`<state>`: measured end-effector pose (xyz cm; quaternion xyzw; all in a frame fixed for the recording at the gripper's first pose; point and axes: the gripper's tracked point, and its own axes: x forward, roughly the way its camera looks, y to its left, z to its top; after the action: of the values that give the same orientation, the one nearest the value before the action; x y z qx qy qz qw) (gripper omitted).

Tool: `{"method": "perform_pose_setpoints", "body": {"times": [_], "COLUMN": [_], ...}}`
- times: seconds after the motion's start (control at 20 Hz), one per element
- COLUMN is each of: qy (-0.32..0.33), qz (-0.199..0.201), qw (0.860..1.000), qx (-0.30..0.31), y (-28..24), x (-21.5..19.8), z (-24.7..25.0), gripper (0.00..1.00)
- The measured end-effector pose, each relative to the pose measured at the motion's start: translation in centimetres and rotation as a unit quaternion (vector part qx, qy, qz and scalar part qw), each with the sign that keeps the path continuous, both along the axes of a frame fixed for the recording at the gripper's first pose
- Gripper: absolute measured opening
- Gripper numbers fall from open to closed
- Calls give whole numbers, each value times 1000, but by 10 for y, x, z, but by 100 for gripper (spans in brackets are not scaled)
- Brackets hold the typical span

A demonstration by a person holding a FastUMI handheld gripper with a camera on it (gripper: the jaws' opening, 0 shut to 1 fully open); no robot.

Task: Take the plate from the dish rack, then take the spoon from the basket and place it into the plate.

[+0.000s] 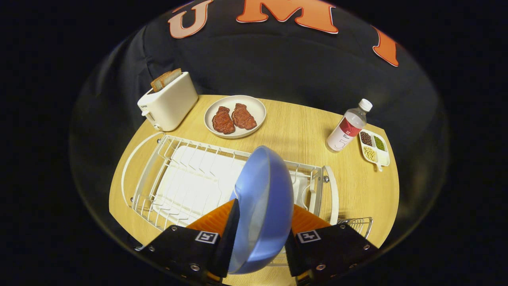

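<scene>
gripper (260, 234) clamps the blue plate (264, 198) on edge above the dish rack (186, 178).

A: What blocks the way ahead?
B: The blue plate (264, 206), clamped upright in the gripper (260, 242), hides the dish rack (174, 174).
A: Free room?
B: Bare table (301, 131) between meat plate (235, 116) and bottle (348, 127).

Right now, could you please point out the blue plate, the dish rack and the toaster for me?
blue plate (266, 190): gripper view, its rounded underside, between the fingers.
dish rack (186, 180): gripper view, its wire floor.
toaster (171, 104): gripper view, its side wall.
</scene>
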<state>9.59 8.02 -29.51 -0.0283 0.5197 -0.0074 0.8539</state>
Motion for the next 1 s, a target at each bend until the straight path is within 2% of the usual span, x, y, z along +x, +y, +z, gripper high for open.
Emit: {"method": "perform_pose_setpoints", "body": {"times": [0.1, 0.3, 0.5, 0.6, 0.8, 1.0], "qy": [1, -21, -42, -33, -42, -64], "qz": [-15, -52, -71, -64, -37, -9], "qw": [1000, 998, 996, 997, 998, 998], "qx": [-12, -19, -35, -27, -34, 3], "y": [-4, -13, -29, -28, -25, -5], "x": [0, 7, 9, 4, -10, -41], "z": [2, 19, 40, 47, 68, 94], "gripper": [46, 37, 35, 29, 29, 29]}}
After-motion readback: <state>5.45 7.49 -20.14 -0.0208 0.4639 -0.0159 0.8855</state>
